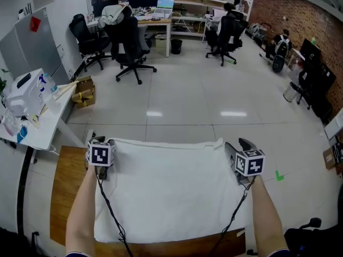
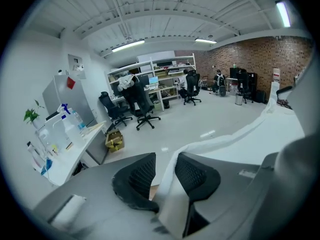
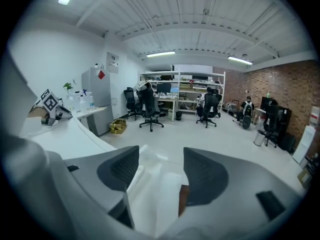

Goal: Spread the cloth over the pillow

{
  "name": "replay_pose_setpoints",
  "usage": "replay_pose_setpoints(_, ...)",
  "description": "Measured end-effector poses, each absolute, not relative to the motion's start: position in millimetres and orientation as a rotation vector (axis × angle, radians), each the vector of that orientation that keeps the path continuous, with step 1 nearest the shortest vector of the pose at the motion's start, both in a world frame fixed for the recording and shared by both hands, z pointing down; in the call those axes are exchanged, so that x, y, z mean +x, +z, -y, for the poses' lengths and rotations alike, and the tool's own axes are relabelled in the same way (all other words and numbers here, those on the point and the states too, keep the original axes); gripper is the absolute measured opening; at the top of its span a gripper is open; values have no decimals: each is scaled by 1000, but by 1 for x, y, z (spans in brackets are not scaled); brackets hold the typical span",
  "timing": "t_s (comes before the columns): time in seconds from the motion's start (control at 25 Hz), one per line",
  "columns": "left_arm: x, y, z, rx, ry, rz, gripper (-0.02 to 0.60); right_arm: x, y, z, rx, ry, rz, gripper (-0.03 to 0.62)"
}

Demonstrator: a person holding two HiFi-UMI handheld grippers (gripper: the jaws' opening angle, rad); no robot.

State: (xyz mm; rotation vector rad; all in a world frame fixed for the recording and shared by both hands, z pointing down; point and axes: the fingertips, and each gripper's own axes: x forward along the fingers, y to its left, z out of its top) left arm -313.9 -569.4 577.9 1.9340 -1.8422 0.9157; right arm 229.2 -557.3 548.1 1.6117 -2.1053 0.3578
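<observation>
A white cloth (image 1: pixel 171 191) lies spread flat over a wooden table (image 1: pixel 67 191); whatever is under it, the pillow included, is hidden. My left gripper (image 1: pixel 98 142) sits at the cloth's far left corner. In the left gripper view its jaws (image 2: pixel 162 171) stand apart, and the cloth's edge (image 2: pixel 172 184) rises between them, leaning on the right pad (image 2: pixel 192 174) and clear of the left one. My right gripper (image 1: pixel 237 146) is at the far right corner. Its jaws (image 3: pixel 157 169) are wide open, with the cloth's corner (image 3: pixel 150 184) lying loose between them.
A white desk (image 1: pixel 32 127) with bottles and a box stands at the left. On the tiled floor beyond are a cardboard box (image 1: pixel 83 90) and office chairs (image 1: pixel 128 47). Black cables (image 1: pixel 110 208) trail from both grippers across the cloth.
</observation>
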Motion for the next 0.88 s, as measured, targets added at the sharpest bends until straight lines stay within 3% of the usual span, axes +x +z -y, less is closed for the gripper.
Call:
replay_pose_setpoints(0.6, -315, 525, 557, 1992, 883, 1916, 202, 217, 514, 527, 1599, 329, 2170, 239)
replay_pose_setpoints(0.88, -319, 502, 555, 2006, 788, 1987, 204, 208, 504, 514, 1579, 322, 2202, 211)
